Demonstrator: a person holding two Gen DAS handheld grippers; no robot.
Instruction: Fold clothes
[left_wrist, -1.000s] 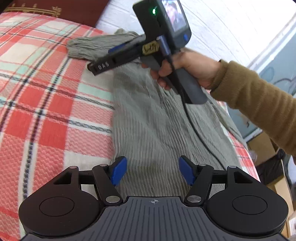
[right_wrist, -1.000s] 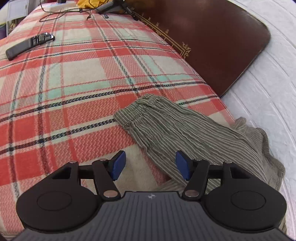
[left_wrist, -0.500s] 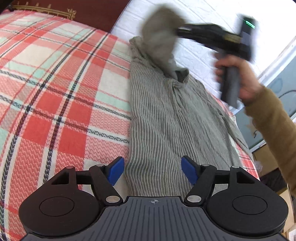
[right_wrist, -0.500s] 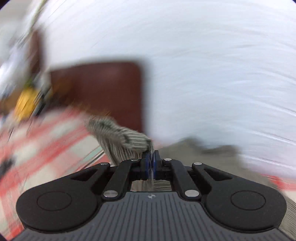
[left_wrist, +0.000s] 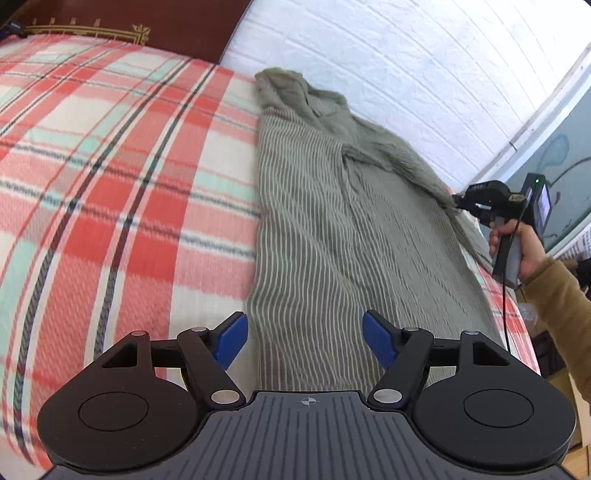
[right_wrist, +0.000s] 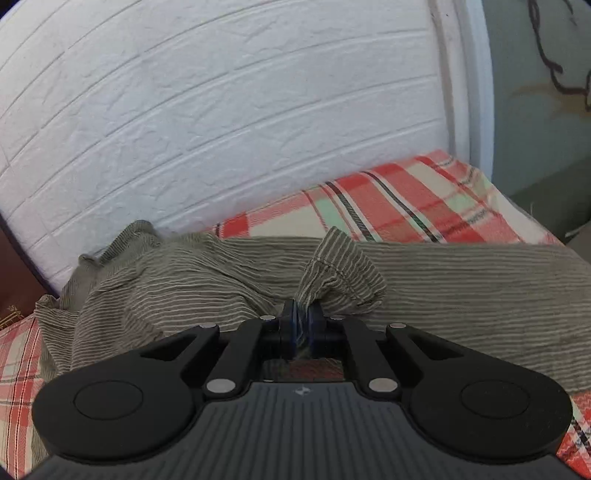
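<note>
Since half a second back, the right gripper (right_wrist: 303, 325) has swept the cloth it lifted off the far end of the garment across and down toward the near edge of the bed, so what was held high by the headboard now trails low and to the side. The striped grey-green garment (left_wrist: 325, 229) lies lengthways on the plaid bedspread (left_wrist: 110, 177), its crumpled far end close to the dark wooden headboard (left_wrist: 147, 22) and its long edge running beside the white brick wall (right_wrist: 221, 110). The right jaws are clenched on a hemmed corner of that garment, the fabric bunched up between the blue pads. The left gripper (left_wrist: 303, 339) hovers over the garment's near end with its jaws spread wide, gripping nothing, one pad to either side of the cloth's width. From where I stand this looks like the opening of a fold, or perhaps a sleeve or leg being drawn out straight; which part of the garment it is I cannot tell. Next, I would judge, the right hand (left_wrist: 524, 247) must lay its corner down flat and square, while the left pins or picks up the near end, since slack cloth is likely to drag and wrinkle.
</note>
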